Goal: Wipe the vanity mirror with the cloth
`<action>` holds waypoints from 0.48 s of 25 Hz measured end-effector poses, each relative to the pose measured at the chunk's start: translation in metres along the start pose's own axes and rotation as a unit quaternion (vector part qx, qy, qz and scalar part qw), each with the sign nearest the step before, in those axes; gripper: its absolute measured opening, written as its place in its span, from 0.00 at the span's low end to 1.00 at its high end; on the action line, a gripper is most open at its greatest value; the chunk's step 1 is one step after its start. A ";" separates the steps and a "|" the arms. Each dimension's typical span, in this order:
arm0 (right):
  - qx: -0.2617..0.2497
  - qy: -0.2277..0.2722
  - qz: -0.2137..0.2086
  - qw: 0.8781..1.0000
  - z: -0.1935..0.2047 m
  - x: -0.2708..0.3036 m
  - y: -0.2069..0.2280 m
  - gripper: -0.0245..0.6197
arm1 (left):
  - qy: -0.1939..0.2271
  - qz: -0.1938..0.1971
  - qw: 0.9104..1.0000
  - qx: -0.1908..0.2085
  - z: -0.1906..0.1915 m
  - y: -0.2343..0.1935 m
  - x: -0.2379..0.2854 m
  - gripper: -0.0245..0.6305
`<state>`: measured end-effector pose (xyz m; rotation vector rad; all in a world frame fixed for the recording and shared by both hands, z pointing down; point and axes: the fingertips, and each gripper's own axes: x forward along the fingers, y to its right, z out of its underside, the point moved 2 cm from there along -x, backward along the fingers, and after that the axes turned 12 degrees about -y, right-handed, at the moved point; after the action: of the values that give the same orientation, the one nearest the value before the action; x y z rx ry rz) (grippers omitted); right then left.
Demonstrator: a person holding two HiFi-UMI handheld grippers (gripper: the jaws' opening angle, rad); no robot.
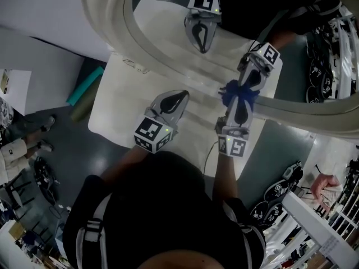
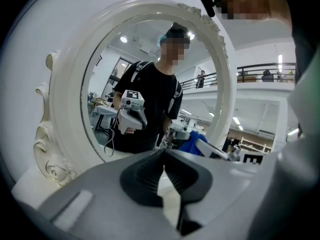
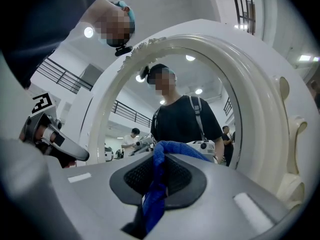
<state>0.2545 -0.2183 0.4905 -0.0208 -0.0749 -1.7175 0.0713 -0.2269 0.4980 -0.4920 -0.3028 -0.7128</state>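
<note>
The vanity mirror, a round glass (image 2: 150, 59) in a thick white ornate frame (image 1: 120, 35), stands on a white table (image 1: 120, 102). My right gripper (image 1: 241, 94) is shut on a blue cloth (image 1: 238, 90), and the cloth's bunched end sits right at the lower part of the glass. In the right gripper view the cloth (image 3: 156, 184) hangs between the jaws of the right gripper (image 3: 160, 156), facing the frame (image 3: 260, 109). My left gripper (image 1: 180, 96) is shut and holds nothing, a little short of the mirror; in its own view the left gripper (image 2: 164, 156) points at the frame (image 2: 65, 84). Both grippers are reflected in the glass.
A teal object (image 1: 85, 86) lies on the dark floor left of the table. A person's shoes (image 1: 42, 122) show at the far left. Racks (image 1: 331, 60) and white shelving (image 1: 314, 228) stand at the right.
</note>
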 end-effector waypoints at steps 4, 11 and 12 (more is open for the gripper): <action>-0.009 0.009 -0.012 1.000 0.001 0.000 -0.002 0.09 | 0.003 -0.002 1.000 -0.001 0.001 0.001 -0.002 0.05; -0.024 0.001 -0.039 0.999 0.015 0.004 -0.021 0.09 | 0.011 -0.002 1.000 0.000 0.013 0.003 -0.009 0.05; -0.025 0.004 -0.041 0.999 0.018 0.003 -0.023 0.09 | 0.013 -0.003 1.000 0.000 0.016 0.002 -0.010 0.05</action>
<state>0.2310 -0.2167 0.5076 -0.0485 -0.0274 -1.8006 0.0639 -0.2113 0.5066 -0.4823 -0.2798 -0.7248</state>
